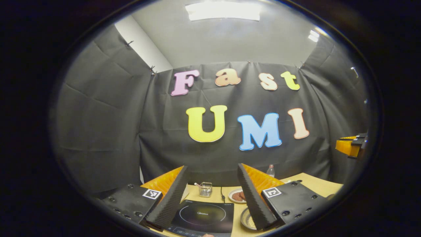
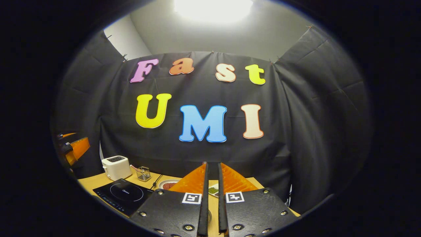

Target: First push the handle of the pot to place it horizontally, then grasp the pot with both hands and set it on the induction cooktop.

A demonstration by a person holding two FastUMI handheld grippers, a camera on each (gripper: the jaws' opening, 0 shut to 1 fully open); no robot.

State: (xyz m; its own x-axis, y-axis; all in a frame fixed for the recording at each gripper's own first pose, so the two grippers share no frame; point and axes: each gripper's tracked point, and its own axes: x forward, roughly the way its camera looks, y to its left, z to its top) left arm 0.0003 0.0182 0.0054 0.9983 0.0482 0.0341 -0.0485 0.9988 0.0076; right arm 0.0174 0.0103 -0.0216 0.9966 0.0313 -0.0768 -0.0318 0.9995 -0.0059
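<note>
Left tongs (image 1: 212,189) gape wide above the induction cooktop (image 1: 202,215), right tongs (image 2: 211,182) nearly closed on nothing

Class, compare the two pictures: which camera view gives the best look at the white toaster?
The right gripper view: the boxy white toaster stands whole on the wooden table, behind the black induction cooktop. In the left gripper view I cannot make out a toaster; its left tongs finger covers that area.
</note>
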